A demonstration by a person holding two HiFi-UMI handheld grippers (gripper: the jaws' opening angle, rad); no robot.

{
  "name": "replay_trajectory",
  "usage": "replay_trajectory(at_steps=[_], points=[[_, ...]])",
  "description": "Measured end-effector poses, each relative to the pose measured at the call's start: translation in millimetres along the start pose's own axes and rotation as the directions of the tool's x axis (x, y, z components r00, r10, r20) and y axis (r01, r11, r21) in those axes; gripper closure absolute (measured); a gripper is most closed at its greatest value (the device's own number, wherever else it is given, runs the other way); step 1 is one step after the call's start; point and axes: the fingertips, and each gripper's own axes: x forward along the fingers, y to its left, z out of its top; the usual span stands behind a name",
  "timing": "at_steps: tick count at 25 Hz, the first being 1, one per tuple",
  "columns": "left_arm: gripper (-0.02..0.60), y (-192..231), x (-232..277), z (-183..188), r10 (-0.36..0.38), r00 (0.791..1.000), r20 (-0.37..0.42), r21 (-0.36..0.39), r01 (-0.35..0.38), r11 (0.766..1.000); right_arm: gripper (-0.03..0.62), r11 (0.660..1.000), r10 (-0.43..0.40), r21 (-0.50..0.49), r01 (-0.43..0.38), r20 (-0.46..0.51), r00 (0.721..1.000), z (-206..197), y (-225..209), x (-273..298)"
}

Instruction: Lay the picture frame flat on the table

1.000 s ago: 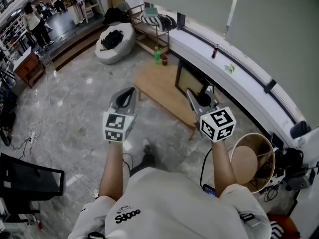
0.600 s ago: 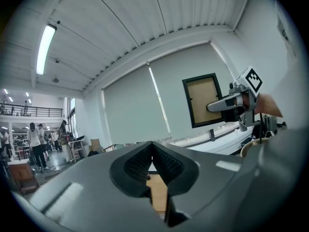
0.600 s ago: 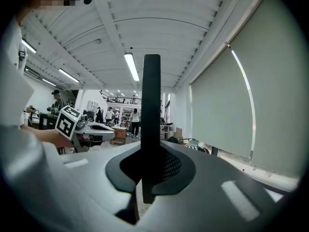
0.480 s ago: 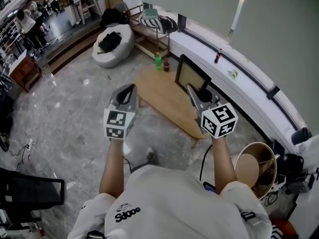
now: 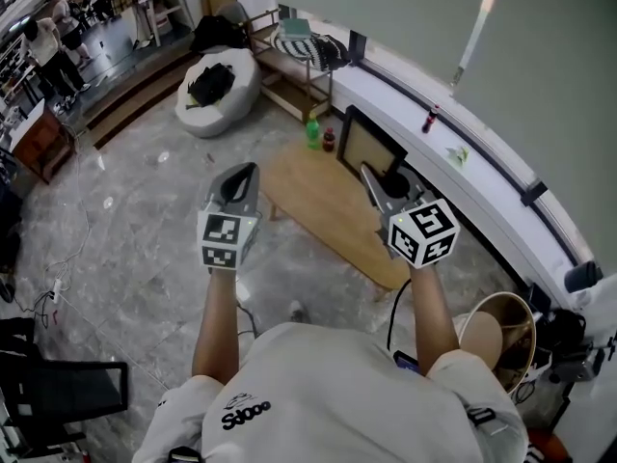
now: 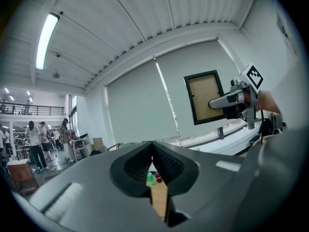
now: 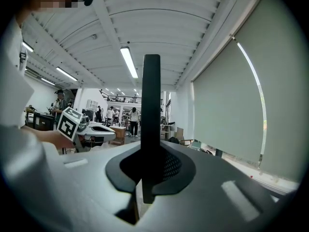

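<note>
Frame (image 5: pixel 369 149) is held upright in the head view by the right gripper (image 5: pixel 370 176) beside the surface (image 5: pixel 318 201); nothing is laid flat yet. In the left gripper view, the left gripper (image 6: pixel 152 161) jaws are closed, empty. In the right gripper view, jaws are clamped on the frame's edge.

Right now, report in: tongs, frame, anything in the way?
Left tongs shut, empty. Right tongs shut on frame, held upright, not yet on table. Two bottles at table's far end.

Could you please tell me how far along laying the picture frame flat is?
Done: the right gripper is shut on the picture frame. In hand: it holds the frame upright in the air, not yet on the wooden table. Left: laying it flat and letting go.
</note>
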Motion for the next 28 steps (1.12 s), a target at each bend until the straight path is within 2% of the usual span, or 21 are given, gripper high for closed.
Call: replay_trajectory(at_steps=[14, 28], points=[[0.571, 87, 83, -41, -0.053, 0.998, -0.043, -0.015, 0.053, 0.998, 0.58, 0.999, -0.03, 0.02, 0.031, -0.046, 0.998, -12, -30, 118], [0.571, 115, 157, -84, -0.115, 0.989, -0.095, -0.061, 0.11, 0.992, 0.58, 0.996, -0.03, 0.076, 0.039, -0.106, 0.994, -56, -64, 197]])
